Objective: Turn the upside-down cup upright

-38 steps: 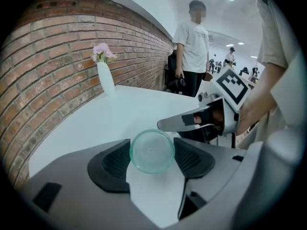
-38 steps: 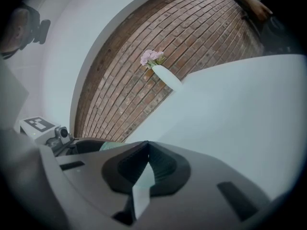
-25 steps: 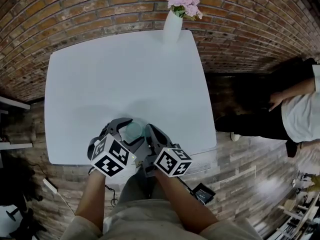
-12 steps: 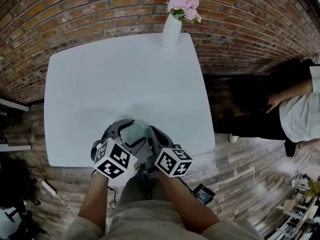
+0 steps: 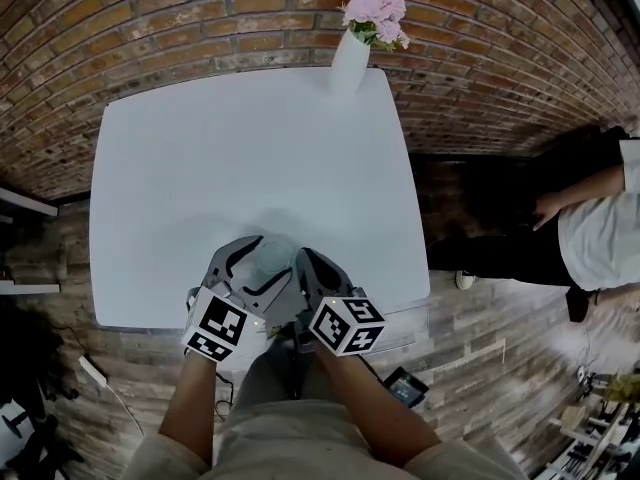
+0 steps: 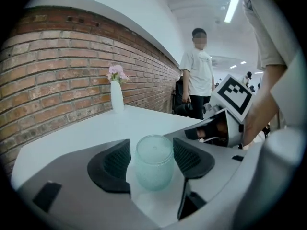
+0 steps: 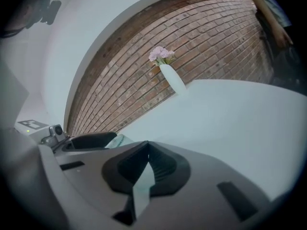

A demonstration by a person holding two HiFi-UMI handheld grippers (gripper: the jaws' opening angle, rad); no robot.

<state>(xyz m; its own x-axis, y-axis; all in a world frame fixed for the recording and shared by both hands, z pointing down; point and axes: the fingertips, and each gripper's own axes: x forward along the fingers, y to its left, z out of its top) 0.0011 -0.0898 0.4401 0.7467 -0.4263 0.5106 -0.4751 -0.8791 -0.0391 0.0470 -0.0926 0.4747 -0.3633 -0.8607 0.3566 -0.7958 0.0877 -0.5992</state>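
Note:
A pale green frosted cup [image 5: 268,259] stands upside down, flat base up, on the white table [image 5: 240,158] near its front edge. My left gripper [image 5: 257,267] is open around it. In the left gripper view the cup [image 6: 153,163] sits between the two dark pads [image 6: 115,163]; the right pad is at its side and a thin gap shows on the left. My right gripper [image 5: 306,265] is just right of the cup, apart from it. Its jaws are shut with nothing between them [image 7: 144,169]. The cup's edge [image 7: 118,140] peeks out beside the left gripper.
A white vase of pink flowers [image 5: 352,46] stands at the table's far edge against the brick wall [image 5: 180,23]. A person in a white shirt [image 5: 600,223] stands off the table's right side. The table's front edge [image 5: 390,313] runs just under both grippers.
The left gripper has tipped, its marker cube sliding lower and toward me. The cup has stayed where it was between the jaws. The right gripper has barely shifted.

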